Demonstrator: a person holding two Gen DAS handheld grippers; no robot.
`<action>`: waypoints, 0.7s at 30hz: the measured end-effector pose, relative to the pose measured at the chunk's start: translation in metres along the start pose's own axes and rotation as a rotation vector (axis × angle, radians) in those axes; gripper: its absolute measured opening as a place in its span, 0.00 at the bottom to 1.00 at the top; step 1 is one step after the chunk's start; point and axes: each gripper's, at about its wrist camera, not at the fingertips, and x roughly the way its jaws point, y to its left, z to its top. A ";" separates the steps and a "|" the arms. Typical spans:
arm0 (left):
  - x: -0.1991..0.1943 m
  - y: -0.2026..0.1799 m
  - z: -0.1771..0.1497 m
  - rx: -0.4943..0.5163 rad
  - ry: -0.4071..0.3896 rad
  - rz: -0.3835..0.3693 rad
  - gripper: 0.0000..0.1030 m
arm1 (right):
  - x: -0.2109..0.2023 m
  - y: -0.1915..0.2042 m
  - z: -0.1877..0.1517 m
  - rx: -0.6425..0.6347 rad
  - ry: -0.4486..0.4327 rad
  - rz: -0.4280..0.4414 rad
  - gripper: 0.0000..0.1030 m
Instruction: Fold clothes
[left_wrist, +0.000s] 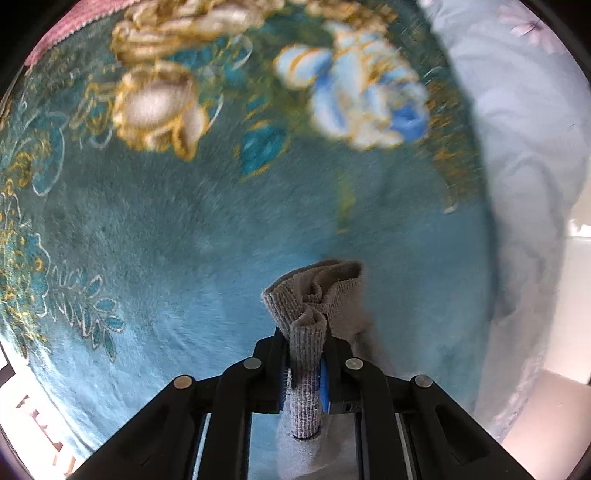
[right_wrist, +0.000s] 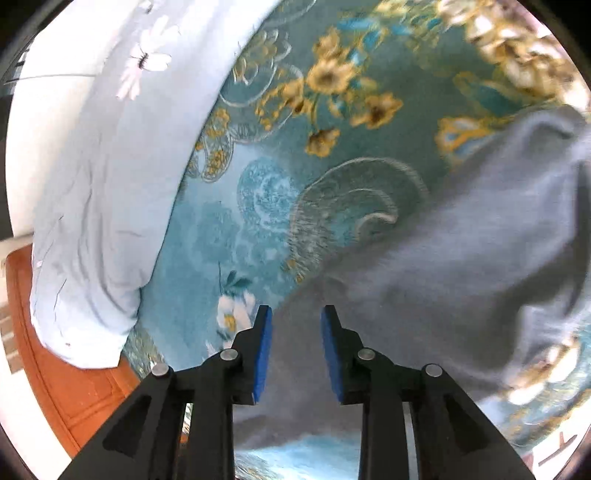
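Teal floral blanket (left_wrist: 166, 229) covers the bed. Left gripper (left_wrist: 303, 363) pinches the ribbed cuff (left_wrist: 306, 354) of the grey garment (right_wrist: 461, 258); right gripper (right_wrist: 296, 350) is spread and empty above it. The garment lies rumpled on the right, so folding seems hardly started.

Garment (right_wrist: 461, 258) lies on blanket (right_wrist: 266, 192), right of pillow (right_wrist: 85, 206); its ribbed edge (left_wrist: 306, 306) sits in left gripper (left_wrist: 303, 369).
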 end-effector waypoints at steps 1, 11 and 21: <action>-0.011 -0.001 0.004 -0.003 -0.019 -0.029 0.13 | -0.016 -0.005 -0.004 -0.012 -0.012 0.001 0.27; -0.081 -0.004 0.017 0.072 -0.176 0.038 0.13 | -0.133 -0.110 -0.037 0.117 -0.130 -0.029 0.27; -0.073 -0.122 -0.198 0.861 -0.152 0.076 0.13 | -0.159 -0.132 -0.084 0.134 -0.133 0.049 0.27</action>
